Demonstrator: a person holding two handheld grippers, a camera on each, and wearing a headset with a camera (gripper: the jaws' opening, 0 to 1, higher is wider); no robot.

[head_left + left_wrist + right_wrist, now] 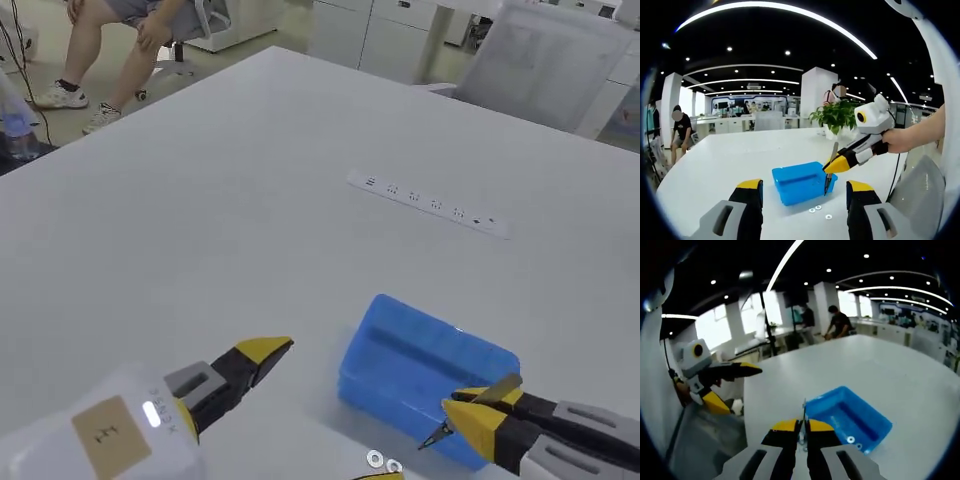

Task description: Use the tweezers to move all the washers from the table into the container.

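Currently, right gripper (468,402) clamps tweezers (826,184) beside container (420,355).
Left gripper (804,189) jaws stand wide, holding nothing. Loose washers (815,208) lie on table (250,220) just beside container wall; tweezers tip near them, not touching.

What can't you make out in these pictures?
Head view: washers sit at the bottom edge; any others are cut off.
Left gripper view: the blue container hides its inside behind its near wall.
Right gripper view: the right hand-held gripper covers most of the tweezers.
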